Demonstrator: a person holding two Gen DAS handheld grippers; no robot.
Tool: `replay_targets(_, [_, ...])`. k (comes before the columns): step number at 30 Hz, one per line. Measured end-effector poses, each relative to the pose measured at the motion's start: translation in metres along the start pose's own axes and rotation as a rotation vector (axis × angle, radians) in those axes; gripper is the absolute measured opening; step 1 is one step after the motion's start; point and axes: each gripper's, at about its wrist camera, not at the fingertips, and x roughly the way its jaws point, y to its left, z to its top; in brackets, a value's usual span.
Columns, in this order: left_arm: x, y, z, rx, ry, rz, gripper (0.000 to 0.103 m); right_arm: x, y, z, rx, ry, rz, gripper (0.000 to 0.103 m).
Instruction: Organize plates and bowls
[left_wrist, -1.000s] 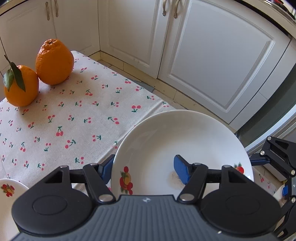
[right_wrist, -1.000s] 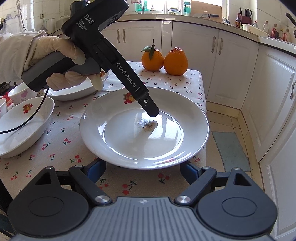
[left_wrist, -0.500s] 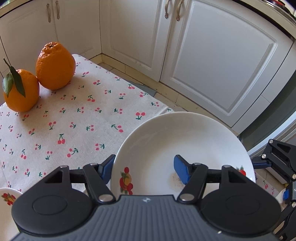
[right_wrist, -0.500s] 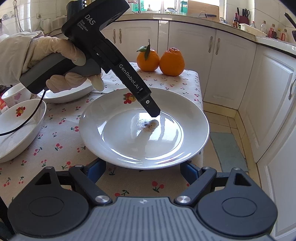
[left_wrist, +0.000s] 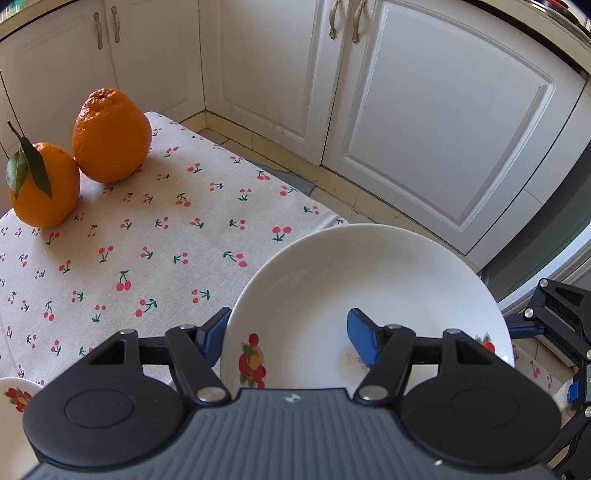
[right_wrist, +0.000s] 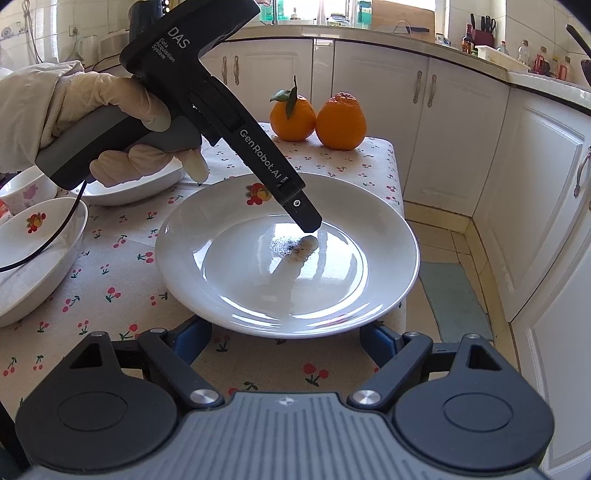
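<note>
The big white plate (right_wrist: 288, 254) lies at the right end of the desk (right_wrist: 110, 295), near the corner, and its right rim seems to reach past the desk's edge above the tiled floor. The left claw (left_wrist: 290, 334) straddles the plate's far-left rim: one blue finger sits under the rim outside, the other over the well inside, with a wide gap between them, so it is spread and not pinching. The right claw (right_wrist: 284, 334) waits at the plate's near rim, also spread wide, one finger on either side and gripping nothing.

The risk, as I judge it, is the overhang. A push from either claw before a firm pinch could slide the glazed plate off the corner. A shallow bite on the smooth rim may also let it tip and slip during a lift.

The plate holds only a small speckled smear (right_wrist: 295, 245) of residue near its centre. A fruit-print bowl (right_wrist: 33, 258) at the left looks empty, as does the shallow dish (right_wrist: 136, 186) behind the gloved hand. A small cup (right_wrist: 22, 190) stands far left; its inside is hidden. Two oranges (right_wrist: 317, 116) rest at the far edge.
</note>
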Motion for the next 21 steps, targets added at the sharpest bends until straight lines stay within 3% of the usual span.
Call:
replay_targets(11, [0.000, -0.002, 0.000, 0.009, -0.004, 0.010, 0.069, 0.000, 0.000, 0.002, 0.010, 0.002, -0.001, 0.091])
replay_targets(18, [-0.003, -0.002, -0.002, 0.000, -0.008, 0.010, 0.076, 0.000, 0.003, 0.003, 0.011, 0.006, -0.001, 0.091])
replay_targets(21, [-0.018, -0.004, -0.003, 0.004, -0.042, 0.028, 0.080, -0.005, 0.004, 0.003, 0.020, -0.004, -0.005, 0.098])
